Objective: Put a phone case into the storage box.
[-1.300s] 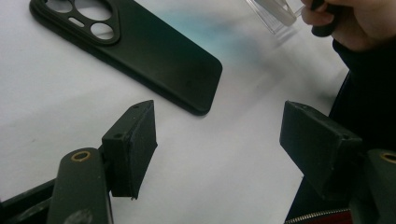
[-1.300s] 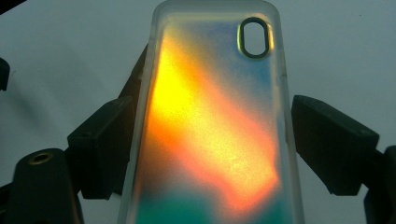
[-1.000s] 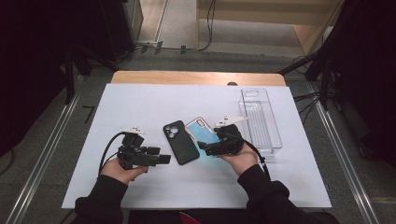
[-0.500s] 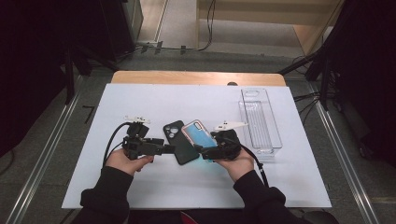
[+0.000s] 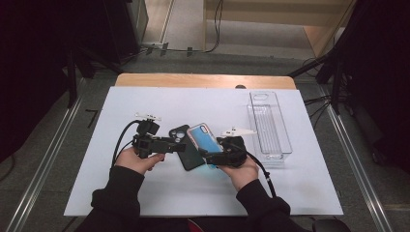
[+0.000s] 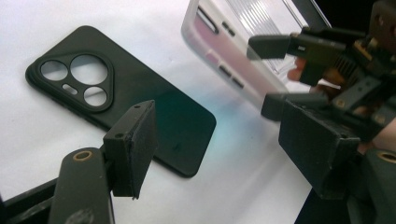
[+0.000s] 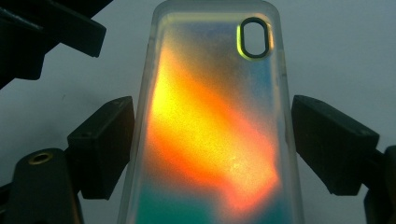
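Note:
A black phone case (image 5: 189, 157) lies flat on the white table (image 5: 145, 193), its camera cutouts (image 6: 77, 77) turned away from me. My left gripper (image 5: 178, 144) hovers open over its lower end, jaws wide apart (image 6: 224, 149) with nothing between the pads. A translucent iridescent phone case (image 5: 203, 137), glowing orange and teal (image 7: 210, 140), is tilted up off the table beside the black one. My right gripper (image 5: 209, 155) is shut on its long edges, one pad on each side (image 7: 210, 144). From the left gripper view, the right gripper (image 6: 278, 74) holds that case (image 6: 224, 51) just beyond my jaws.
A clear plastic tray (image 5: 285, 145) stands at the right of the table, past the right hand. A wooden strip (image 5: 203, 80) borders the table's far edge. Metal rails (image 5: 43, 164) run along both sides.
My left gripper has moved right and slightly up, from beside the black case to over it. The right gripper has kept its hold on the iridescent case and barely moved.

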A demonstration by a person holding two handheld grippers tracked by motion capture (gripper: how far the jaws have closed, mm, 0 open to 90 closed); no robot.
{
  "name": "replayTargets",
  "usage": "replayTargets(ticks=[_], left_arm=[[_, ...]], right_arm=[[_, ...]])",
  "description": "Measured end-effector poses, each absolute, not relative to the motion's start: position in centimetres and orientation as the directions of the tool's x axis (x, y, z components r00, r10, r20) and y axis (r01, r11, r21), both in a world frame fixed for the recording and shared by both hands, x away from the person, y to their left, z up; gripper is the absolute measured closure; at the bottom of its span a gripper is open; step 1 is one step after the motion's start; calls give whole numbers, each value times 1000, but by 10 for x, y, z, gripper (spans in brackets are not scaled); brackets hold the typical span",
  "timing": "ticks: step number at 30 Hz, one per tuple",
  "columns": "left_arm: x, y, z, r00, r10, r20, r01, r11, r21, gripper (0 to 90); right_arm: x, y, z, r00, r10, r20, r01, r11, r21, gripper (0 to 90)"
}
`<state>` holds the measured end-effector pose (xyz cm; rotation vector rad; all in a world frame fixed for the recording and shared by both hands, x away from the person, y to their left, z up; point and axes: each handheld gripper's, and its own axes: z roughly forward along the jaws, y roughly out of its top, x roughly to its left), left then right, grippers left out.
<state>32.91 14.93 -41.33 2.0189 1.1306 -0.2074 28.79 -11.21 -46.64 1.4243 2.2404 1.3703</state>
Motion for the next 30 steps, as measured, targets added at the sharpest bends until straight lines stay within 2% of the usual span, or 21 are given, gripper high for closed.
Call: replayTargets(ticks=[20, 30], left_arm=[[348, 142, -414, 522, 695, -495, 802, -202, 563, 278], [354, 134, -420, 510, 715, -478, 800, -189, 570, 299]], right_arm=[[284, -90, -472, -509, 747, 428, 665, 26, 746, 150], [283, -86, -471, -505, 739, 447, 660, -3, 751, 149]])
